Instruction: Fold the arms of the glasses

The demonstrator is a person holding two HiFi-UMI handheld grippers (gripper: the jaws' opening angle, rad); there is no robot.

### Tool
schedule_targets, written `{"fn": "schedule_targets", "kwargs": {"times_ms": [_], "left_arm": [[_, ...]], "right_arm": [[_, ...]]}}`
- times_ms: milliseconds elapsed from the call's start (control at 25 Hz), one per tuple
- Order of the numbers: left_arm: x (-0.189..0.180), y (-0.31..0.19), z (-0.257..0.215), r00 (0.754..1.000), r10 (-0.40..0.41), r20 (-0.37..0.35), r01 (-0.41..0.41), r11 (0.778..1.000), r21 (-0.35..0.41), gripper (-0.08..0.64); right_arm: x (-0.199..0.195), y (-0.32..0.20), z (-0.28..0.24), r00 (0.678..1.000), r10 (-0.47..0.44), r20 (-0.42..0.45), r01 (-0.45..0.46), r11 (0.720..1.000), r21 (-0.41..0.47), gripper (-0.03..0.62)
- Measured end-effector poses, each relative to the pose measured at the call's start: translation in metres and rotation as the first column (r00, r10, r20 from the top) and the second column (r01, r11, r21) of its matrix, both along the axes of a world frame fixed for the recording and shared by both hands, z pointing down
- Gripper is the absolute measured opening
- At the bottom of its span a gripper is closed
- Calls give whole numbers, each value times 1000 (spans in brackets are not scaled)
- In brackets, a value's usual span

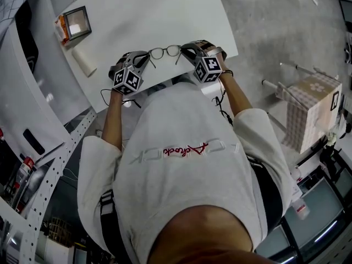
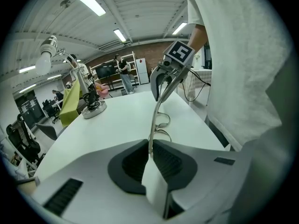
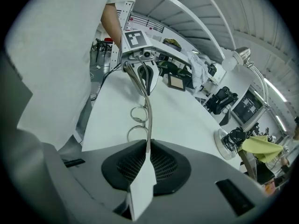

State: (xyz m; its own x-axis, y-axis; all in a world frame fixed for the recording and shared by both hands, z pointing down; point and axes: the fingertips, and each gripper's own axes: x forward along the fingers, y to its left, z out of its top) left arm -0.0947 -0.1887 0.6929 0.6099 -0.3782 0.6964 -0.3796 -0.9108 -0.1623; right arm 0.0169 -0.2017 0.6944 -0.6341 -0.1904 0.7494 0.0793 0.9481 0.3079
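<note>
Gripping with the left tool (image 2: 150,152): clenched tight on a thin metal arm (image 2: 153,129) of the glasses (image 1: 157,53), pinched right between the pads. Same with the right tool (image 3: 148,149), clamped on the other arm (image 3: 148,125). Glasses strung between the two, over the near part of the worktop (image 1: 165,15), close in front of the person's chest (image 1: 181,147); whether clear of the surface or just touching it, hard to tell.

Outward from either tool: first the gripped arm, then the two round lenses (image 3: 138,133) one behind the other, then the far arm ending in the opposite tool. So, long axis lying side to side, tool to tool, with both arms seemingly spread wide, near in line with the front rather than tucked behind it. Neither tool nearer than the other; one arm apiece.

For the fold, probably a matter of swinging one tool inward about its hinge, toward the lenses, with the other tool as a steady anchor; then the same on the other side. Worth minding: thin wire, small hinges, likely easy to twist with both tools turning at once.

In looks: slim metal frame, round clear lenses, pale wire arms.
</note>
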Motion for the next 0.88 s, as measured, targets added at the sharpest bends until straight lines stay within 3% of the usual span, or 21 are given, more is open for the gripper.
{"fn": "schedule_targets", "kwargs": {"times_ms": [520, 880], "left_arm": [[17, -5, 6, 995, 91, 39, -91, 996, -14, 58], [35, -7, 21, 976, 192, 101, -187, 981, -56, 55]], "right_arm": [[4, 0, 1, 998, 49, 37, -46, 996, -81, 37], [3, -3, -2, 997, 60, 53, -54, 993, -101, 35]]}}
